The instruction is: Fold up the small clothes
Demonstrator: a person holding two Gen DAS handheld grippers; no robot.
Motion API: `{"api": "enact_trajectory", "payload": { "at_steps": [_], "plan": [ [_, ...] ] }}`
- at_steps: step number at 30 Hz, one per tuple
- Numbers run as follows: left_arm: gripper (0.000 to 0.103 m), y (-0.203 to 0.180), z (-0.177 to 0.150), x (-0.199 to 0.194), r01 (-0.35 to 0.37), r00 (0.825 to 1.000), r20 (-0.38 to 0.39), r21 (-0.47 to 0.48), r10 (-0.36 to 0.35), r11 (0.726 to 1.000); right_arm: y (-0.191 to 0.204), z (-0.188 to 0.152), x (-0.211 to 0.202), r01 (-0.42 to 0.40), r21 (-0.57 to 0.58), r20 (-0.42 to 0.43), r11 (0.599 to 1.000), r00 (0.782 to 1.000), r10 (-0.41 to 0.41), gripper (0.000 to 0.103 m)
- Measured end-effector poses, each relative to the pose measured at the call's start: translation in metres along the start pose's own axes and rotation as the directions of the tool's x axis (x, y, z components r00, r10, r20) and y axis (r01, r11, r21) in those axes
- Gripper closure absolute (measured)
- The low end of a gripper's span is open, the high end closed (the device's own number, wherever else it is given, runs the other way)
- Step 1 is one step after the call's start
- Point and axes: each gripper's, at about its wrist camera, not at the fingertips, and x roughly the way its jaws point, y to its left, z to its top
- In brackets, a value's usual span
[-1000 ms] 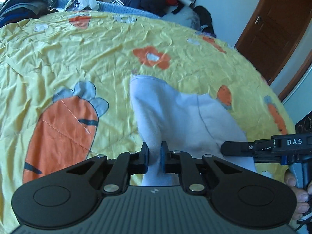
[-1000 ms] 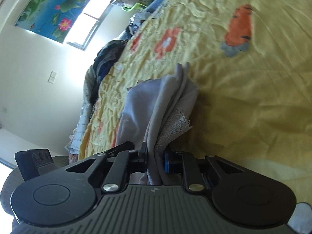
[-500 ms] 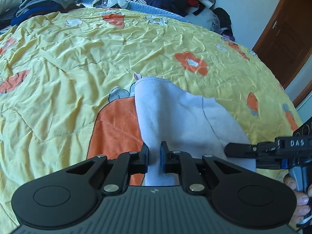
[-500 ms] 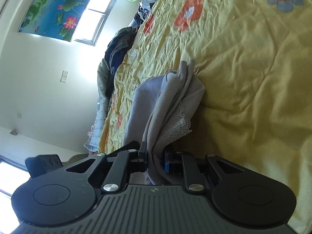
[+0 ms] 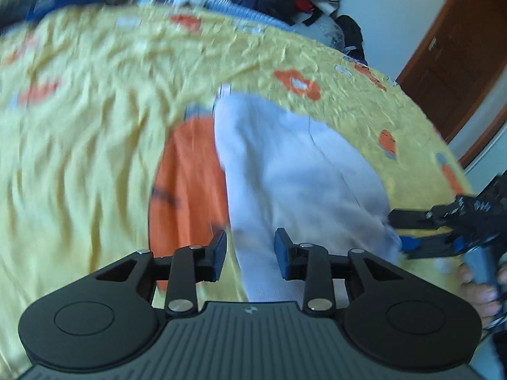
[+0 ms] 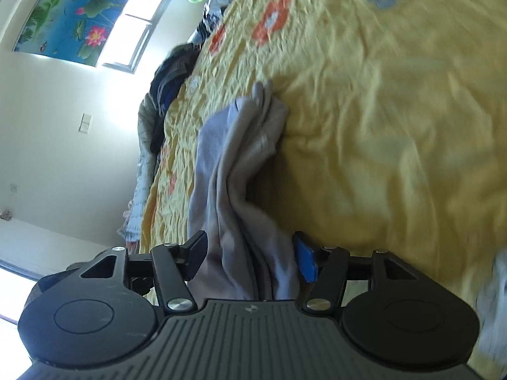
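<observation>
Both your left claw (image 5: 250,251) and right claw (image 6: 250,258) stand open with the pale garment (image 5: 294,174) loose between their pads, lying on the yellow bedspread (image 5: 95,126). Draw each claw straight back and low, so the fold you laid isn't dragged.

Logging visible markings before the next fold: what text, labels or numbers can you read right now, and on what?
Nothing is readable.
Right gripper, seen from the left wrist view: pale marks on its black body, too blurred to read.
Each gripper's own body carries only a small pale emblem, no letters.
Yellow bedsheet: carrot and flower prints, no text.
</observation>
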Motion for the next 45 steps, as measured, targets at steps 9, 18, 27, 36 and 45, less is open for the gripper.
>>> {"api": "enact_trajectory", "payload": {
  "at_steps": [9, 18, 27, 36, 45],
  "plan": [
    [0.060, 0.021, -0.008, 0.005, 0.165, 0.977, -0.094, -0.247, -0.193, 0.955, 0.008, -0.020, 0.011, -0.070, 0.041, -0.088, 0.997, 0.993, 0.074, 0.041],
    [0.071, 0.009, -0.011, 0.012, 0.103, 0.983, -0.131, -0.170, -0.126, 0.980, 0.010, -0.025, 0.022, -0.022, 0.041, -0.092, 0.999, 0.995, 0.026, 0.084],
    [0.079, -0.003, -0.007, -0.003, 0.004, 0.990, -0.139, -0.004, -0.004, 1.000, 0.042, -0.038, 0.030, 0.048, -0.102, -0.098, 0.994, 0.994, -0.058, 0.085],
    [0.074, -0.002, -0.014, -0.041, -0.035, 0.999, -0.032, 0.106, 0.038, 0.994, 0.011, -0.038, -0.013, 0.019, 0.079, -0.017, 0.997, 1.000, -0.018, 0.061],
    [0.032, -0.070, -0.015, -0.020, -0.170, 0.960, 0.269, 0.340, 0.078, 0.925, 0.058, 0.009, -0.008, -0.155, -0.002, 0.155, 0.988, 0.976, 0.154, 0.046]
  ]
}}
